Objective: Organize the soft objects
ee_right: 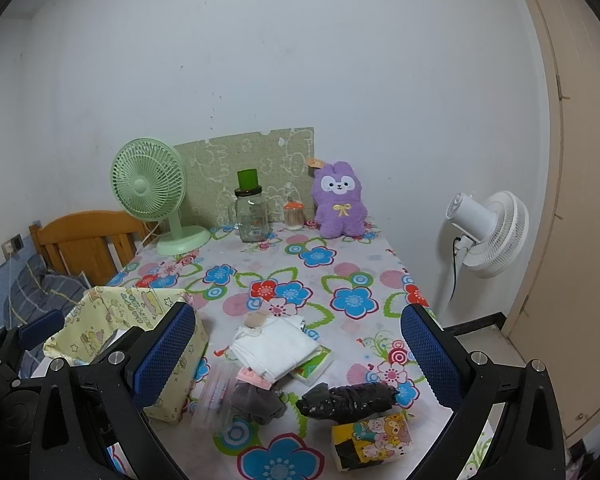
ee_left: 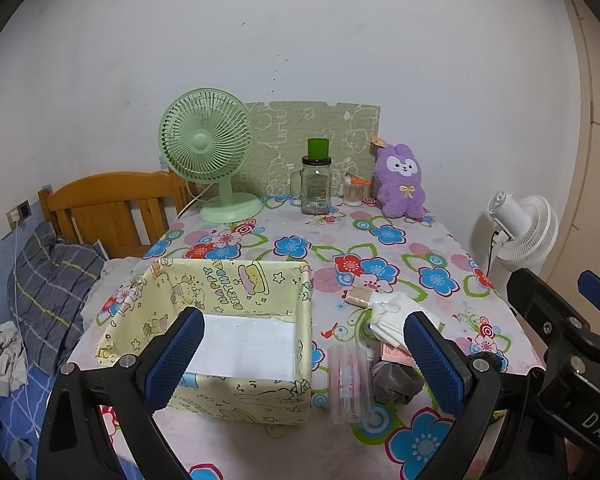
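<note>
A yellow cartoon-print box [ee_left: 236, 292] [ee_right: 128, 312] stands open on the flowered table, holding only a white sheet. My left gripper [ee_left: 304, 344] hovers open over its near right corner. To the box's right lies a pile: a folded white cloth [ee_right: 276, 348] [ee_left: 388, 316], a grey sock [ee_right: 256, 400] [ee_left: 396, 380], a clear plastic packet [ee_left: 348, 384], a black plastic roll [ee_right: 348, 400], a green tissue pack [ee_right: 312, 368] and a cartoon tissue pack [ee_right: 372, 440]. My right gripper [ee_right: 300, 360] is open above this pile. A purple plush rabbit [ee_left: 400, 180] [ee_right: 340, 204] sits at the far edge.
At the back stand a green desk fan [ee_left: 208, 152] [ee_right: 152, 196], a glass jar with a green cup on top [ee_left: 316, 184] [ee_right: 252, 208] and a small swab jar [ee_left: 356, 190]. A white floor fan [ee_right: 488, 232] is to the right, a wooden bed headboard [ee_left: 112, 208] to the left.
</note>
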{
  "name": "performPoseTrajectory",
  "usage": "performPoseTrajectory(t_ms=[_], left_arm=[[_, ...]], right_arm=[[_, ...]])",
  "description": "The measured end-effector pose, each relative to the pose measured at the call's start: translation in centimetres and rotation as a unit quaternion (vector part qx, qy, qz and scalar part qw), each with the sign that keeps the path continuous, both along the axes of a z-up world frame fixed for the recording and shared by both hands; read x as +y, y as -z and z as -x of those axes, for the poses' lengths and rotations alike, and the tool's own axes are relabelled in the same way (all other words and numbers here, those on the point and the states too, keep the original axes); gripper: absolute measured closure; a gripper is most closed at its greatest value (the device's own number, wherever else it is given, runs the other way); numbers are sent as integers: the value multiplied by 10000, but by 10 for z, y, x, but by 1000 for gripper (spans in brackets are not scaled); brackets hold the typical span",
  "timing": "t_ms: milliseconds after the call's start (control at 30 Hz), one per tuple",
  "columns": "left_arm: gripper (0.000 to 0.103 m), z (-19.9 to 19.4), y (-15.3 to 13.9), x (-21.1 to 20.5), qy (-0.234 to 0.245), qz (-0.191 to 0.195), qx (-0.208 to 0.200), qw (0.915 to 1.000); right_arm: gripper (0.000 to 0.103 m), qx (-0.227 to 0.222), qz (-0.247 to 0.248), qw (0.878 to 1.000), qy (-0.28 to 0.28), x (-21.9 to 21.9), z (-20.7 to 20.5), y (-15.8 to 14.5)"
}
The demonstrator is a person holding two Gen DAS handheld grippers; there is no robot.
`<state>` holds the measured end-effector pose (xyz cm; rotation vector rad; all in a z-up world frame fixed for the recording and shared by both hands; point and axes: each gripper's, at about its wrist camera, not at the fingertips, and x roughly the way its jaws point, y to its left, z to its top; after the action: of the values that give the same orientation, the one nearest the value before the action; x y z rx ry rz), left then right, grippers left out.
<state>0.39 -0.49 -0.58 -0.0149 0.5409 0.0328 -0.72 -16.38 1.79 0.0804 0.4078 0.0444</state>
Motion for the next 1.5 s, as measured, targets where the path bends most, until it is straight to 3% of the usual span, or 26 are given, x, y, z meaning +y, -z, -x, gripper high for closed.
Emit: performPoseTrajectory(t_ms=[1500], left_arm=[[5, 5, 4, -11, 59, 22, -116, 9999]], right_arm=[[0, -47, -43, 10000, -58, -6, 6, 2]])
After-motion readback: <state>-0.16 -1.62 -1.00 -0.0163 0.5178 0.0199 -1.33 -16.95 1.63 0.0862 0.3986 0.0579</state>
